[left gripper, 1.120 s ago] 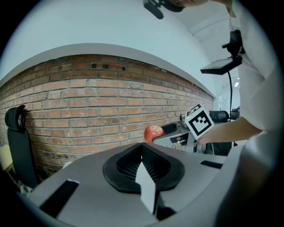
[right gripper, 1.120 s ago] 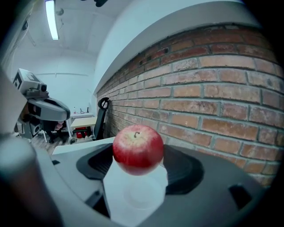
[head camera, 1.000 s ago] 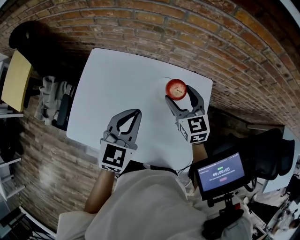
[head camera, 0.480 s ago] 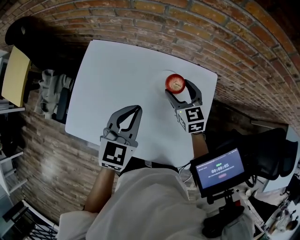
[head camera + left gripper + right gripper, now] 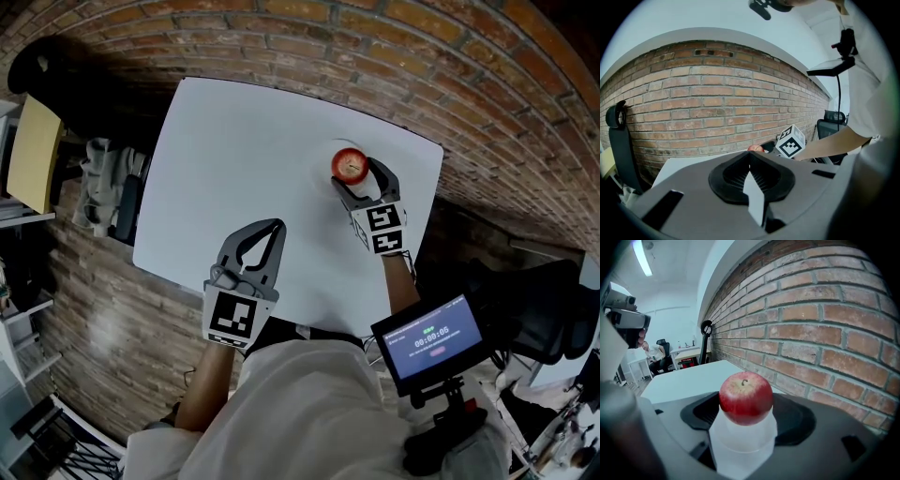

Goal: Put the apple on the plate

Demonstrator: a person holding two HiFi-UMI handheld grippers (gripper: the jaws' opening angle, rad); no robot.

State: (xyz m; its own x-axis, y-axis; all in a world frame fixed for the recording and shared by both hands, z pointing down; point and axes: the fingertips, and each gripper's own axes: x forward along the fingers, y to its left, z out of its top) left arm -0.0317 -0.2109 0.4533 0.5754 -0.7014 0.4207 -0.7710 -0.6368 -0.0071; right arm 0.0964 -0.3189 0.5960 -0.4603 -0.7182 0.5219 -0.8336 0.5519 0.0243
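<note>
Apple at the plate, near the far right corner of the surface.
Your right gripper has its fingers closed to the apple's width, one on each side of the fruit. Over the last second you have carried it a little further toward the far edge. It now sits within the plate's faint rim and its underside meets the white below. It looks set down, or nearly so, though I cannot tell whether it bears weight yet. If it does, you only need to open up and back away. Your left gripper waits by the near edge, fingers pressed together on nothing.
</note>
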